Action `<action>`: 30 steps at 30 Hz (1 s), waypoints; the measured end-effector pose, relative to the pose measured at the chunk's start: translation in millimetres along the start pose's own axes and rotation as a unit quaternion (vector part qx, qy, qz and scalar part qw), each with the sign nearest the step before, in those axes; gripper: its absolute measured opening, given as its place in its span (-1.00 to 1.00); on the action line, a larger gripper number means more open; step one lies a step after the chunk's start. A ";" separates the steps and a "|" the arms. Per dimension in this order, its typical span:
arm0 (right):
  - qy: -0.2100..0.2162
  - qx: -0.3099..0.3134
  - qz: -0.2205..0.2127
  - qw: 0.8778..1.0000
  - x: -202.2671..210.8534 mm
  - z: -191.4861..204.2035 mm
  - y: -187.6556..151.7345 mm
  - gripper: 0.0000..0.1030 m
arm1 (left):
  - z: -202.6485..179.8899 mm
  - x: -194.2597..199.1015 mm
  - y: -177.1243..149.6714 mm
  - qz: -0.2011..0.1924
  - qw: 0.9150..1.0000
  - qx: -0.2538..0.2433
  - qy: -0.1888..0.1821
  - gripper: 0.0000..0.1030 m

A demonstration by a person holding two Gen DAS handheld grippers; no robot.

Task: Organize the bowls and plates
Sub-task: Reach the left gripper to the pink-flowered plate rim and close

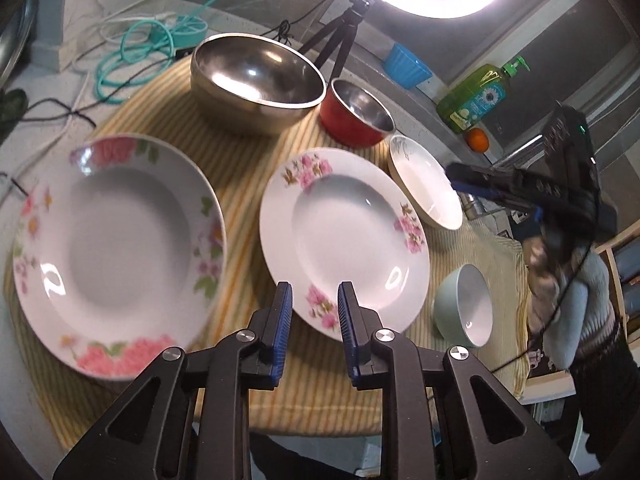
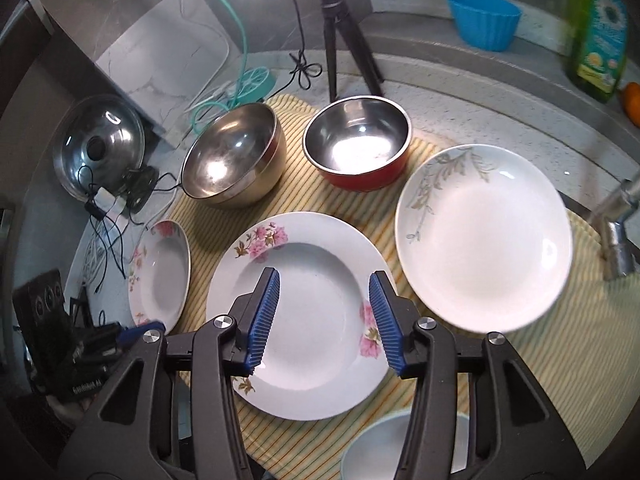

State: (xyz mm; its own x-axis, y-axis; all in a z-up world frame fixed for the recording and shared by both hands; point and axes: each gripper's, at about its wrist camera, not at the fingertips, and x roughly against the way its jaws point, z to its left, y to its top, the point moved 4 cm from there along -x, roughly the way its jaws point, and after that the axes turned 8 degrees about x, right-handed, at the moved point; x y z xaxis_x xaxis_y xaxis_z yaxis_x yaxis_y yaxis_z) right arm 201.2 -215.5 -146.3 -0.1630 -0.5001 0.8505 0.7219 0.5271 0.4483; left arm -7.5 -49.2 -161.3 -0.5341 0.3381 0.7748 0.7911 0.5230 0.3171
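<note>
**Left wrist view: two empty grippers above a spread of plates and bowls**

Left wrist view shows the left gripper [image 1: 314,312], its blue ribbed pads parted and holding nothing, poised over the near rim of the middle white soup plate with pink flowers [image 1: 344,240]. That plate lies flat on a yellow striped cloth [image 1: 240,184]. To its left sits a larger white soup plate with pink blossoms [image 1: 116,252], close beside it but apart. Behind them stand a large stainless steel bowl [image 1: 256,80] and, just to its right, a red bowl with a steel interior [image 1: 356,114]. A white shallow dish with a grey leaf pattern [image 1: 426,184] lies right of the middle plate, and a pale green ceramic bowl [image 1: 466,306] rests near the cloth's front right edge.

Right wrist view shows the right gripper [image 2: 324,320], also spread open and empty, above the same middle plate. A ring light on a black tripod [image 2: 340,40] stands behind the cloth.
</note>
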 end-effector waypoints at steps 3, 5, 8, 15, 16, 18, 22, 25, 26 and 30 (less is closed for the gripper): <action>0.015 -0.004 0.017 1.000 -15.3 -7.3 6.6 -0.16 | 0.0 -5.9 -14.3 0.005 1.000 0.019 -0.001 -0.66; 0.034 -0.010 0.029 0.999 -27.4 -11.3 10.5 -0.25 | 0.6 -10.4 -21.8 0.009 0.999 0.032 0.001 -0.69; 0.038 -0.001 0.038 0.999 -39.5 -13.4 16.7 -0.26 | 1.9 -15.0 -31.8 0.010 0.999 0.048 0.003 -0.72; 0.047 0.005 0.058 0.997 -63.1 -22.3 30.3 -0.36 | 9.2 -24.4 -46.7 0.013 0.996 0.086 0.003 -0.72; 0.047 0.007 0.059 0.997 -64.2 -22.4 31.4 -0.36 | 9.8 -25.0 -47.3 0.012 0.996 0.089 0.004 -0.72; 0.047 0.012 0.063 0.997 -69.1 -23.5 34.6 -0.37 | 10.9 -26.6 -47.8 0.012 0.995 0.100 0.003 -0.72; 0.052 0.007 0.068 0.996 -76.6 -27.0 37.2 -0.38 | 13.9 -29.4 -44.5 0.012 0.993 0.118 -0.002 -0.72; 0.056 0.007 0.070 0.996 -81.5 -29.3 38.3 -0.39 | 15.0 -31.3 -41.2 0.008 0.992 0.125 -0.002 -0.72; 0.056 0.007 0.072 0.996 -83.1 -29.6 38.6 -0.40 | 14.2 -32.5 -39.4 0.007 0.992 0.124 -0.002 -0.72; 0.059 0.007 0.078 0.995 -90.1 -30.9 39.7 -0.46 | 12.0 -34.6 -35.1 0.006 0.992 0.124 -0.001 -0.72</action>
State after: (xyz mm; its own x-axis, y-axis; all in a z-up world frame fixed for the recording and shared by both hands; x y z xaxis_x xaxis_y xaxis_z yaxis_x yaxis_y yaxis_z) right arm 265.3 -170.7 -213.7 0.0311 -0.4874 0.8726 0.7226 0.6141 0.3173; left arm -20.3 -69.8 -205.8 -0.5262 0.3471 0.7763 0.6999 0.6953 0.1635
